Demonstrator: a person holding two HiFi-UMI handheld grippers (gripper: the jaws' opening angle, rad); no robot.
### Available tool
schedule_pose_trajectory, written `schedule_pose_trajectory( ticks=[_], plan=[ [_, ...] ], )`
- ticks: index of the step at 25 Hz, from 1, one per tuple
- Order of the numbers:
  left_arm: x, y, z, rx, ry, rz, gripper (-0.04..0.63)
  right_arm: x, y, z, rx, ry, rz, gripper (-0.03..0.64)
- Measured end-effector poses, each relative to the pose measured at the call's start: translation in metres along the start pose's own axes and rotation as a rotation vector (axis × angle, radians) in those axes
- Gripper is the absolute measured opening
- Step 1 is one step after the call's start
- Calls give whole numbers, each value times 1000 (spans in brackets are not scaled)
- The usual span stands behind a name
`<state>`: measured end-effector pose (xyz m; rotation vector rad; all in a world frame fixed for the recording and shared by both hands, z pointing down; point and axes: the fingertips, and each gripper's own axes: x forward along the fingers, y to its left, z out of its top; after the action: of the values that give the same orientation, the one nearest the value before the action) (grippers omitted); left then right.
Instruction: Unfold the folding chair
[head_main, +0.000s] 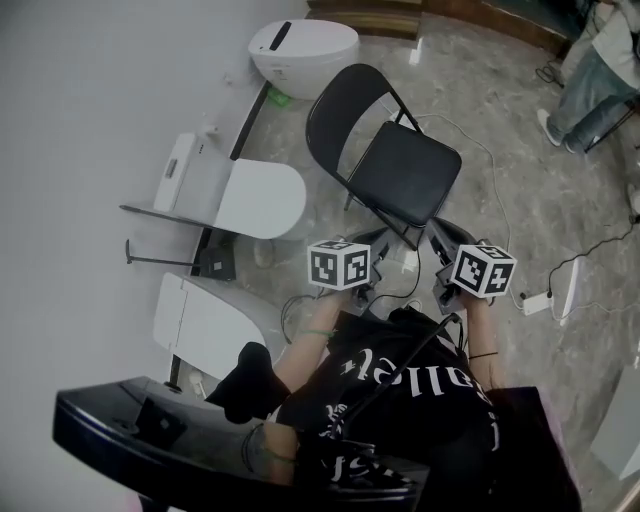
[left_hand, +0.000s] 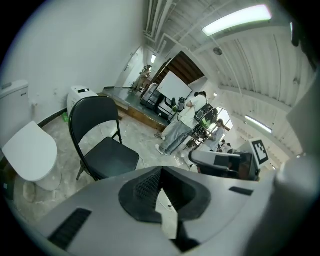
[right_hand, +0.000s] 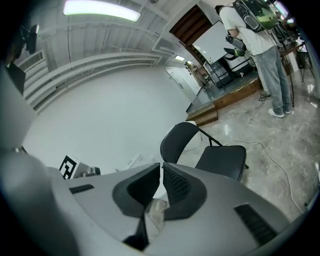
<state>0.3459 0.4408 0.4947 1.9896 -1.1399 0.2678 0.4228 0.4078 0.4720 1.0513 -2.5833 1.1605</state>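
The person's black shirt (head_main: 420, 400) is nearest. Beyond it are the left gripper (head_main: 378, 243) and right gripper (head_main: 442, 238), both with jaws closed together, gripping nothing. Just ahead of their tips stands the folding chair (head_main: 400, 170) — opened out, clear of both.

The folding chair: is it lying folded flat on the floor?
No, the folding chair stands upright on its legs with its seat swung down and the backrest raised behind it.
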Motion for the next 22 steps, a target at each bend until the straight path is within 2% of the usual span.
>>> schedule_pose_trajectory(
  ticks=[5, 11, 22],
  plan=[
    [-13, 1, 30, 45, -55, -30, 5, 10, 22, 5, -31, -19, 11, 31],
    [-39, 23, 36, 107, -34, -62, 5, 34, 56, 0, -38, -55, -5, 31],
    [-70, 38, 40, 128, -19, -151, 5, 50, 89, -18, -19, -97, -78, 31]
  ],
)
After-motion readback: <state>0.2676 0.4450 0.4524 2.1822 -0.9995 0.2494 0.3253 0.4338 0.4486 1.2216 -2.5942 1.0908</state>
